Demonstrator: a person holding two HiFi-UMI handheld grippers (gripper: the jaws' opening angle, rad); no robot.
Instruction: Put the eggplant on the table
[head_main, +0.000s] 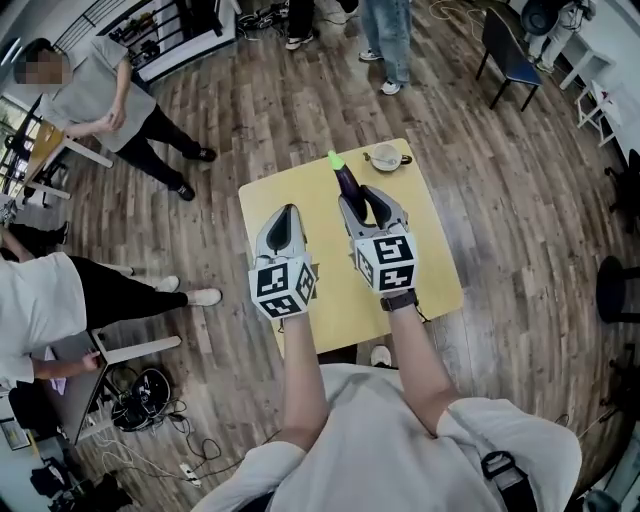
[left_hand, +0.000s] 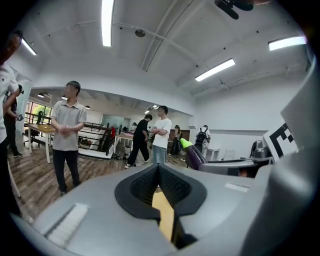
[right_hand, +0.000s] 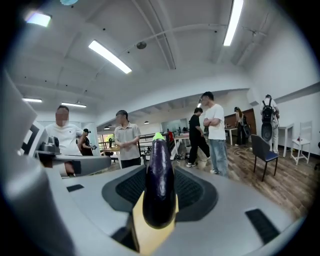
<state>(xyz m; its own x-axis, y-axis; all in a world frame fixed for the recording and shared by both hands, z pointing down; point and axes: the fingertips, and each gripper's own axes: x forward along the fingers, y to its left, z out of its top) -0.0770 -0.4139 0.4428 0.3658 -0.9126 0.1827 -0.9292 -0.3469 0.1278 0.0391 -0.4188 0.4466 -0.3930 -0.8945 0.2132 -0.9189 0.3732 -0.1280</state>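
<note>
A dark purple eggplant with a green stem sticks out forward from my right gripper, whose jaws are shut on its thick end. In the right gripper view the eggplant stands between the dark pads, above the yellow table. My left gripper hovers beside it over the yellow table; its jaws meet at the tip and hold nothing. From the left gripper view the eggplant shows to the right, in the other gripper.
A white cup on a saucer sits near the table's far right corner. People stand on the wood floor at the left and the top; another person is at the near left. A blue chair stands far right.
</note>
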